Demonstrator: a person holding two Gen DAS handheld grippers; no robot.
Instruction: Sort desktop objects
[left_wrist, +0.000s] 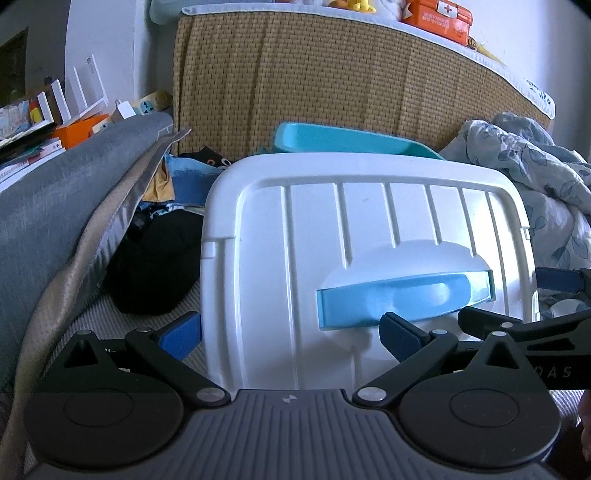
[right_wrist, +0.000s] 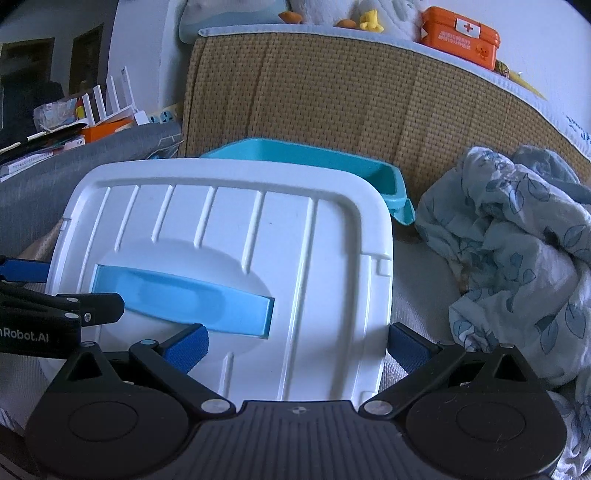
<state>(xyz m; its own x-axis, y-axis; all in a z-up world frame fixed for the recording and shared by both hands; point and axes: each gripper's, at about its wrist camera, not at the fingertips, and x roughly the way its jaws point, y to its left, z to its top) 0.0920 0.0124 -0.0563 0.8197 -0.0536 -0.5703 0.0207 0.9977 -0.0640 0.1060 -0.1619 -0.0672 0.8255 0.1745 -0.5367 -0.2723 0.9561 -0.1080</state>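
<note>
A white ribbed box lid (left_wrist: 369, 229) (right_wrist: 229, 236) with a light blue handle (left_wrist: 402, 295) (right_wrist: 184, 295) fills both views; what is under it is hidden. My left gripper (left_wrist: 291, 338) is open over the lid's near left part, one finger past the left edge and the other on top by the handle. My right gripper (right_wrist: 295, 349) is open over the near right part, one finger by the handle and the other past the right edge. Each view shows the other gripper at its side. A teal tray (left_wrist: 343, 138) (right_wrist: 314, 155) lies behind the lid.
A woven brown panel (left_wrist: 314, 81) stands behind, with an orange first-aid box (right_wrist: 461, 35) on top. A crumpled floral blanket (right_wrist: 517, 251) lies right of the lid. A grey cushion (left_wrist: 55, 192), black cloth (left_wrist: 155, 266) and stacked books and boxes (left_wrist: 33, 136) are on the left.
</note>
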